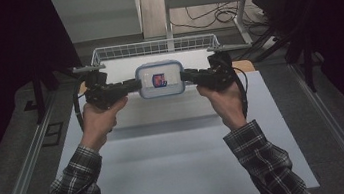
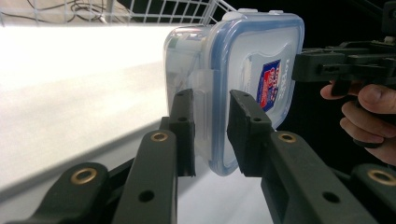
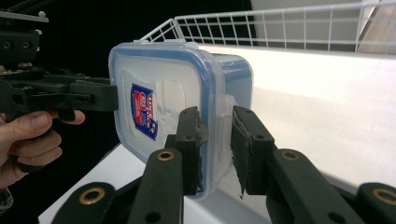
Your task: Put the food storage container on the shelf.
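Clear lidded container point(image 1: 160, 79), upper centre of the high view, before the wire basket point(image 1: 153, 47). Left gripper point(image 1: 134, 85) and right gripper point(image 1: 186, 75) each pinch a side latch (thin flaps); uneven pull could slip one free, tilting the box.

Item: one food container point(image 1: 160, 79), which I am seeing as a clear plastic box, rectangular with rounded corners, its lid edged in blue and carrying a red and blue label point(image 1: 158, 80) at the middle. The lid is sitting closed, with the side clips folded down. It is lying level, lid upward, raised off the white table point(image 1: 187, 150) and hanging just in front of the white wire basket point(image 1: 153, 47) at the table's far edge.
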A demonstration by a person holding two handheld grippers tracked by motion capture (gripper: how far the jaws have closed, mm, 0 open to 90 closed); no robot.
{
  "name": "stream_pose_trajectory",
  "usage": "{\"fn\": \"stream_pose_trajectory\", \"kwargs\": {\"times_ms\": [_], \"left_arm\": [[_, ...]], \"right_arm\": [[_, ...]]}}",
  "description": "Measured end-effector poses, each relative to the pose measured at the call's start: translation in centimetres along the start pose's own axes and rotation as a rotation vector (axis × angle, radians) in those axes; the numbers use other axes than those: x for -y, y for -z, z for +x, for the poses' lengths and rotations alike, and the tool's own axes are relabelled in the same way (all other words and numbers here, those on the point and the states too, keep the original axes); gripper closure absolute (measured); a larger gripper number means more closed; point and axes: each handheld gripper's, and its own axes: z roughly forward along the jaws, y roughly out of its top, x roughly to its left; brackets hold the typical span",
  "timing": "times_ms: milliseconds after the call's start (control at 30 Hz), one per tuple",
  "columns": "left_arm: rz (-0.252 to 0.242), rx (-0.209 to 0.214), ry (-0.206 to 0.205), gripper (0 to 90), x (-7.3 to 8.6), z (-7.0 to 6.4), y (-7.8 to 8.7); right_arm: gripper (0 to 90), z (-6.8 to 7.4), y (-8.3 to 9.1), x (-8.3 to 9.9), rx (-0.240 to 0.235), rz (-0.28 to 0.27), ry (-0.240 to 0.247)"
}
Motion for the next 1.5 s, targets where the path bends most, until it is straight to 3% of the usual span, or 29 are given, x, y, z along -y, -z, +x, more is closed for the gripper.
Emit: {"fn": "stream_pose_trajectory", "kwargs": {"times_ms": [300,600,833,1100,1500], "left_arm": [[0.007,-0.017,0.005,72.2,-1.9,1.5,-1.5],[0.021,-0.037,0.027,72.0,-2.4,2.7,-2.9],[0.025,-0.032,0.023,68.2,-2.4,3.0,-3.4],[0.020,-0.053,-0.001,62.4,-2.7,3.1,-3.9],[0.041,-0.078,0.012,58.6,-2.7,3.7,-4.8]], "right_arm": [[71.7,-1.3,-1.4,-1.4,0.022,-0.013,-0.021],[71.1,-3.1,-3.1,-1.8,0.037,-0.010,-0.056],[69.4,-3.5,-3.8,-1.9,0.048,0.000,-0.060],[64.3,-3.6,-4.5,-2.4,0.059,0.006,-0.041],[58.5,-3.9,-5.2,-2.8,0.087,0.030,-0.027]]}}
